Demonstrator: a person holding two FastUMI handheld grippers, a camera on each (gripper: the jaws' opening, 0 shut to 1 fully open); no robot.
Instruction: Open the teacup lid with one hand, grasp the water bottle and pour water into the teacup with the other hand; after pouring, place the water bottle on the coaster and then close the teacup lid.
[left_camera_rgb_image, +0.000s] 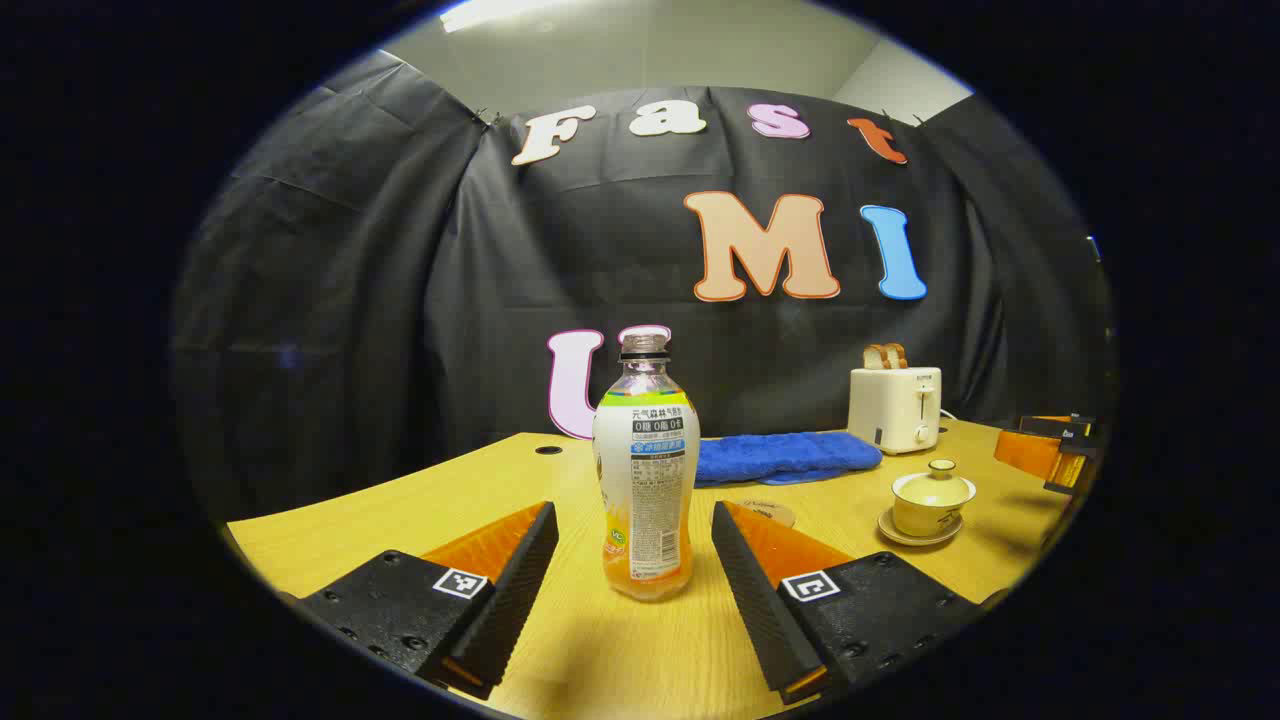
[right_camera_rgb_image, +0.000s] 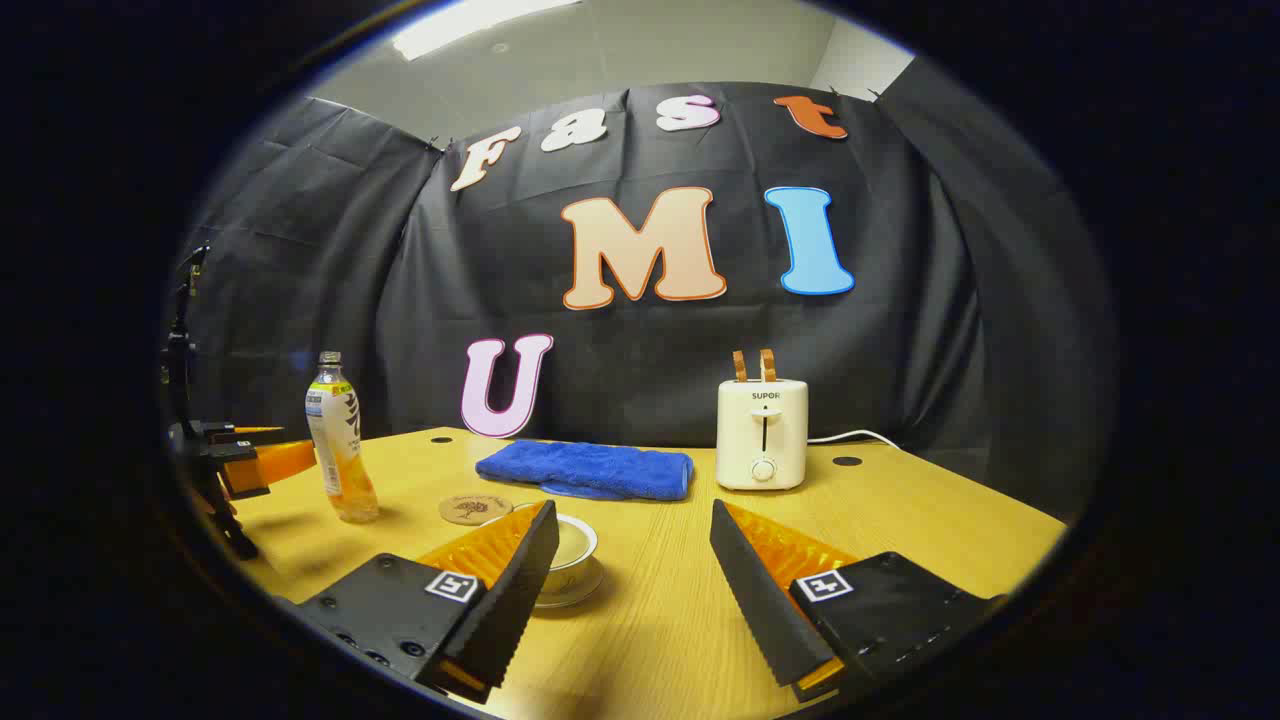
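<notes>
Between the widely parted fingers of the left claw (left_camera_rgb_image: 635, 545), seen in the left gripper view, the water bottle (left_camera_rgb_image: 645, 470) stands upright and uncapped on the wooden worktop (left_camera_rgb_image: 400, 500); neither finger touches it, and orange liquid fills only its lowest part. Behind the bottle's base lies the round coaster (left_camera_rgb_image: 770, 512), partly hidden by one finger. Farther off to the view's right sits the teacup (left_camera_rgb_image: 932, 505) on its saucer (left_camera_rgb_image: 915, 538), lid (left_camera_rgb_image: 938, 485) in place, with the right claw (left_camera_rgb_image: 1055, 450) near it at the edge of view. At the rear of the worktop lie a folded blue towel (left_camera_rgb_image: 785, 457) and a cream toaster (left_camera_rgb_image: 895, 408) holding two slices of bread. Right gripper view: the right claw (right_camera_rgb_image: 630, 570) is likewise wide open and holds nothing; the teacup (right_camera_rgb_image: 572, 550) sits just behind its left-hand finger, partly covered by it, with the coaster (right_camera_rgb_image: 475, 509) just beyond it and the bottle (right_camera_rgb_image: 340, 440) and left claw (right_camera_rgb_image: 245, 460) well to that side
</notes>
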